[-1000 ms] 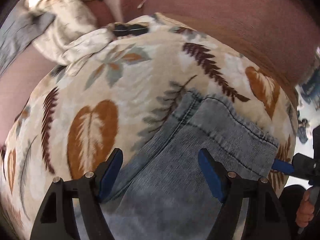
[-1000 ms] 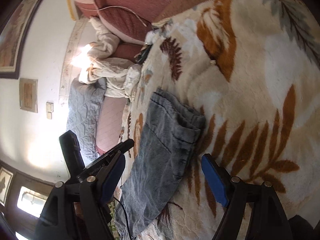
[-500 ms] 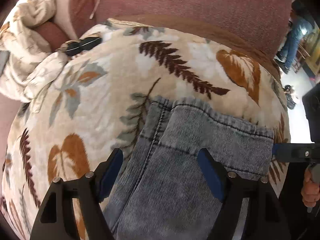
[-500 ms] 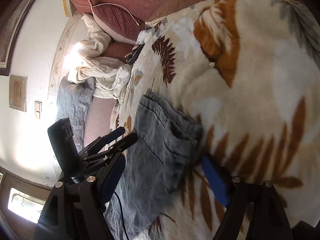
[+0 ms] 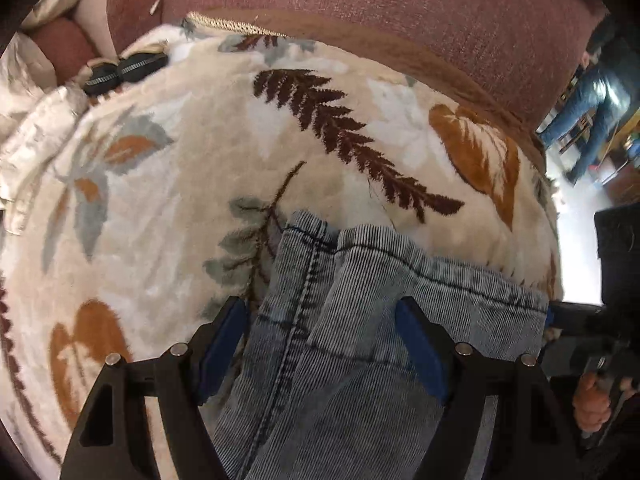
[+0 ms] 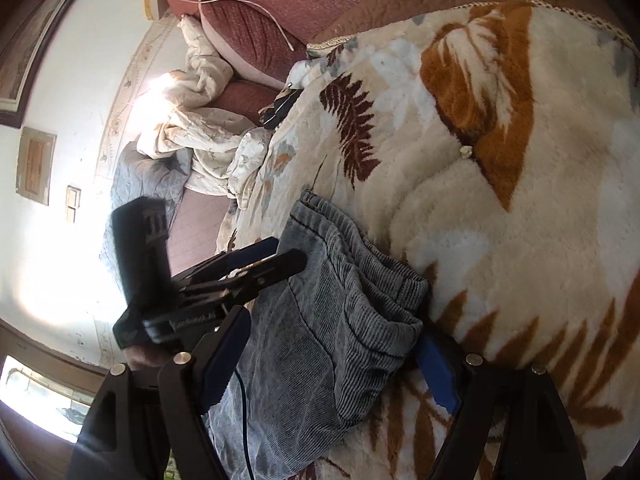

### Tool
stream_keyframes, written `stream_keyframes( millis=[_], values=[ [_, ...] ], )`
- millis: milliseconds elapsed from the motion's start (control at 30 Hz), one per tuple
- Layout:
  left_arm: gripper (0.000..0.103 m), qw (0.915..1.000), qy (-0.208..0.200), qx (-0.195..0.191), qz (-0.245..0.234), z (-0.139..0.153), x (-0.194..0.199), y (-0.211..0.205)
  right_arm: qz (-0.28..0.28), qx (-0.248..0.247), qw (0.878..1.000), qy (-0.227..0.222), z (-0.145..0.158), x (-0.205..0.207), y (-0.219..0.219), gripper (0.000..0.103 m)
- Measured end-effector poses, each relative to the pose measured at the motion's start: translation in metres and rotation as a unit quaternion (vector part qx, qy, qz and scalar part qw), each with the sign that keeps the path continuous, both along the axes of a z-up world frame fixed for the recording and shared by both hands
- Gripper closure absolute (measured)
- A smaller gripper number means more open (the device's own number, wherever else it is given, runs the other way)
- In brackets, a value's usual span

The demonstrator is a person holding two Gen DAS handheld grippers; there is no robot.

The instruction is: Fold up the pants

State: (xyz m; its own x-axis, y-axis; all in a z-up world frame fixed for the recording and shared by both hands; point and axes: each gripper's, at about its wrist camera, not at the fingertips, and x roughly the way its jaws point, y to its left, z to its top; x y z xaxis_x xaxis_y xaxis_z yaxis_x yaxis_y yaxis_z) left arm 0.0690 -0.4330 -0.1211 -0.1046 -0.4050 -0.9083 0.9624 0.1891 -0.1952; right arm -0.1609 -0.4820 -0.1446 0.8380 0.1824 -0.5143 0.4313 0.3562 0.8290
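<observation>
Because the pants lie flat on the leaf-patterned blanket at the lower centre of both views, I hold my left gripper and right gripper with jaws spread over the end corners, ready to pinch for a fold.

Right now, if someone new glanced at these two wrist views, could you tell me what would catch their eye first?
Probably the grey-blue denim pants, lying on a cream blanket printed with rust and brown leaves, their waistband end bunched. The left gripper hangs open over that end, blue-padded fingers spread. In the right wrist view, the right gripper is open around the pants' corner, one finger tucked beneath it.
</observation>
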Motion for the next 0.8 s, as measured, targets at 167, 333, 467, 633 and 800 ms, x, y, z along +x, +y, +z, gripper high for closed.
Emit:
stream_keyframes(
  millis=[167, 333, 467, 633, 800],
  values=[
    [0.025, 0.9993, 0.036, -0.007, -0.005, -0.006, 0.007, -0.006, 0.005, -0.008, 1.0, 0.007, -0.003, 0.002, -0.002, 0.045],
    [0.038, 0.9981, 0.06, -0.014, -0.004, -0.007, 0.014, -0.013, 0.012, -0.006, 1.0, 0.012, -0.007, 0.003, -0.007, 0.058],
    [0.049, 0.9982, 0.056, -0.01, -0.021, -0.006, 0.01, -0.014, 0.011, -0.005, 1.0, 0.012, -0.01, 0.005, -0.007, 0.057],
    [0.068, 0.9989, 0.039, -0.014, -0.024, -0.006, 0.003, -0.017, 0.019, -0.024, 0.999, 0.014, -0.007, 0.007, -0.004, 0.065],
    [0.081, 0.9993, 0.02, -0.025, -0.019, 0.0, 0.001, -0.008, 0.025, -0.032, 0.999, 0.02, -0.007, 0.008, -0.002, 0.077]
  ],
)
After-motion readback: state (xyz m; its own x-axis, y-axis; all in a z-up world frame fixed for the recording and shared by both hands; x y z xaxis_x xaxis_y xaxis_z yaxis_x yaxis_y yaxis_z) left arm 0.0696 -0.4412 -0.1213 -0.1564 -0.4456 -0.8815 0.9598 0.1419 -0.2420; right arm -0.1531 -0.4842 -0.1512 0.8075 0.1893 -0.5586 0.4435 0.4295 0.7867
